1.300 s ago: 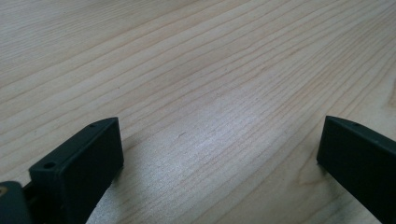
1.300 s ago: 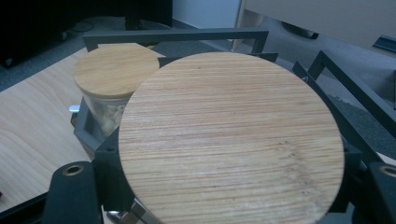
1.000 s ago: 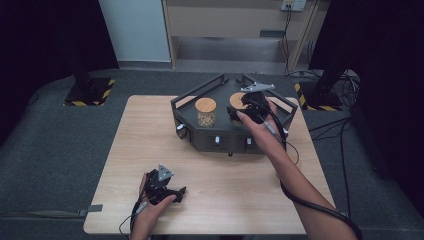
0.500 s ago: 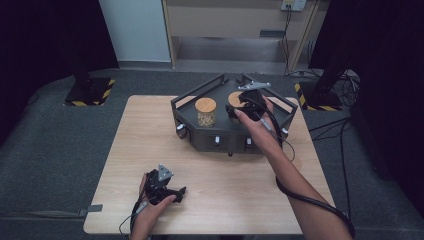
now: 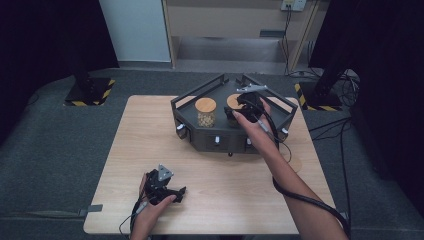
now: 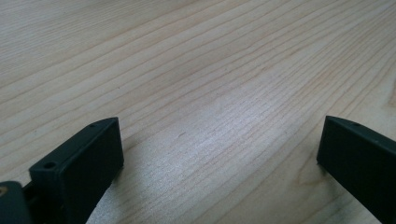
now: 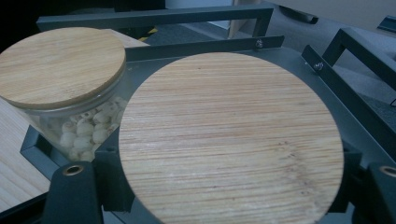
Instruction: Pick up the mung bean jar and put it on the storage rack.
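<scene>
A jar with a round wooden lid (image 7: 231,135) stands in the right part of a black metal rack (image 5: 200,137), and my right gripper (image 7: 229,186) is shut on it, one black jaw on each side of the lid. From above, the right gripper (image 5: 241,107) reaches over the rack's front wall to that jar (image 5: 233,101). A second jar (image 5: 205,111), glass with a wooden lid and pale ring-shaped pieces inside, stands just left of it (image 7: 60,70). My left gripper (image 5: 174,193) lies near the table's front left, jaws open and wide apart over bare wood (image 6: 219,140).
The rack has raised bar rails (image 7: 154,21) around its back and sides and small knobs (image 5: 217,140) along its front. The wooden table (image 5: 150,130) is bare between rack and left gripper. A cable (image 5: 300,197) trails under the right forearm.
</scene>
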{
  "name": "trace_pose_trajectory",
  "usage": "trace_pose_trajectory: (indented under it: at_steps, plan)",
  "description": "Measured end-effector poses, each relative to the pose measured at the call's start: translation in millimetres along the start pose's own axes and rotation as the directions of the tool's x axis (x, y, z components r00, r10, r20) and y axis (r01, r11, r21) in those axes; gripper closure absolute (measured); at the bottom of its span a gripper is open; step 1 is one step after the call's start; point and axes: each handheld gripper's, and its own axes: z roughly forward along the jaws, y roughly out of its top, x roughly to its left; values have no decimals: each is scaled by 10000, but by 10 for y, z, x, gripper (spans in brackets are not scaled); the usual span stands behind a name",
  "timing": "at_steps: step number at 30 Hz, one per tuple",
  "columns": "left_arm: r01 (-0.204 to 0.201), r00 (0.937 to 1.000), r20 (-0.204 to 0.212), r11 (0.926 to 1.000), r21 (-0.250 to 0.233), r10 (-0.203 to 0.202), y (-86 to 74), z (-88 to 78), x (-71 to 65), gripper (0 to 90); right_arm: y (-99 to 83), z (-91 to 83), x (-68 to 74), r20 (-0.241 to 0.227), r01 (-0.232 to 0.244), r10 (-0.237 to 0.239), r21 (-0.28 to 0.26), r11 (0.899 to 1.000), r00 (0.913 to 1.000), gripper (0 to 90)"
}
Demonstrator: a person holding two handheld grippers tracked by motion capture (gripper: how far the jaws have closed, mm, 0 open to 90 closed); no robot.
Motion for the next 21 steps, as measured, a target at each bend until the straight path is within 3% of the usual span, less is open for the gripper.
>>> trace_pose_trajectory:
  at_steps: [21]
  plan:
    - [-21, 10000, 6, 10000, 16, 21, 2, -1, 2, 0, -56, 103, 49, -89, -29, 31, 207, 9998, 10000, 256]
